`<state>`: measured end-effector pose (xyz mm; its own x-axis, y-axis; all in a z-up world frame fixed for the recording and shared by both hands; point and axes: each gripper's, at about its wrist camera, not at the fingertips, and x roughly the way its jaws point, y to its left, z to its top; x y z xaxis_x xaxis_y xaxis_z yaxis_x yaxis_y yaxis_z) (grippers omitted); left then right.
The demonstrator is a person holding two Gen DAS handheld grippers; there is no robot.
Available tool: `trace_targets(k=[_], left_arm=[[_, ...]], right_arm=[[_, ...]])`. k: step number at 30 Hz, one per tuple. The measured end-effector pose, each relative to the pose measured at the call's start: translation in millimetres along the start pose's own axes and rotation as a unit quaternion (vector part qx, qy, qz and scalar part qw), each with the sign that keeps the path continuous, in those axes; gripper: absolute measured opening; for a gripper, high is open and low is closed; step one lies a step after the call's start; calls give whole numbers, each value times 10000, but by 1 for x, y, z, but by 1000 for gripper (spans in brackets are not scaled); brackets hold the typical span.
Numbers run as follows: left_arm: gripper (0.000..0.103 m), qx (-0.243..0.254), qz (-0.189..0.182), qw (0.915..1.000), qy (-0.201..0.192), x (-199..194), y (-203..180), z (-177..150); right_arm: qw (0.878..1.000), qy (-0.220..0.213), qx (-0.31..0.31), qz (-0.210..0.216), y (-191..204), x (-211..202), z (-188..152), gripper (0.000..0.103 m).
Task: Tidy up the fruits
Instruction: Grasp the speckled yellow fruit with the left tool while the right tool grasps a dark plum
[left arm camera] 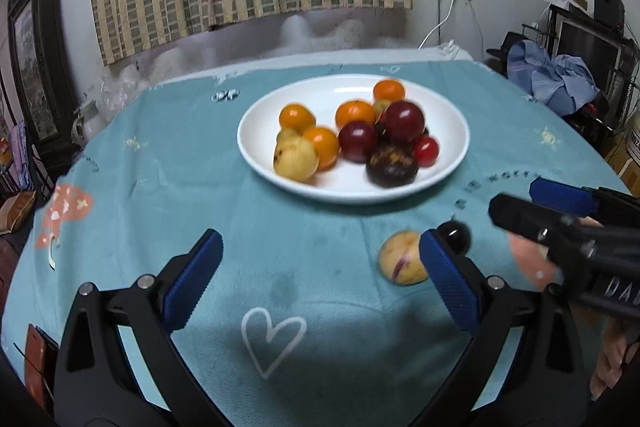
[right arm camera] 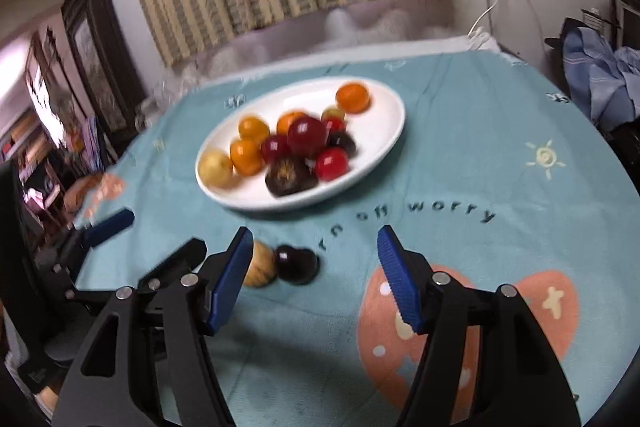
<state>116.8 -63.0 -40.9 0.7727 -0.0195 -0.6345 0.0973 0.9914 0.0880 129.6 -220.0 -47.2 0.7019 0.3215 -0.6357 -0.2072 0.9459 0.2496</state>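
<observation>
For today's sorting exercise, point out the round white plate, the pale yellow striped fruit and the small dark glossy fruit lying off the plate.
Round white plate [left arm camera: 452,163]: left wrist view, bare rim.
Pale yellow striped fruit [left arm camera: 400,259]: left wrist view, middle.
Small dark glossy fruit [right arm camera: 296,265]: right wrist view, middle.

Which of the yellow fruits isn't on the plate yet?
The yellow fruit with purple streaks, lying on the tablecloth beside the small dark fruit. The other yellow ones, like the plain one, sit on the white plate.
</observation>
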Motion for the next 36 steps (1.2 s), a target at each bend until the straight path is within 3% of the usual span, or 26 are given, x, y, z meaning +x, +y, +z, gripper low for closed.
trace_targets(k=[16,19,25,28,36], left_arm=[[101,75,258,9996,115,7,9,-4],[101,-30,221,9996,147,8,14,-4],[101,-36,213,9997,110,7,14,-3],[101,-3,236,9997,96,6,13,-3],[101,-505,266,9983,131,6,39,1]], right_arm=[[9994,299,184,-13,-5,26,-2,65],[9988,386,209,-206,-13,30,-3,65],[9960,170,403,-784,-35,20,1,65],[9973,127,569,-446,-39,12,0,65],[9984,434,-289,-224,-2,23,-13,64]])
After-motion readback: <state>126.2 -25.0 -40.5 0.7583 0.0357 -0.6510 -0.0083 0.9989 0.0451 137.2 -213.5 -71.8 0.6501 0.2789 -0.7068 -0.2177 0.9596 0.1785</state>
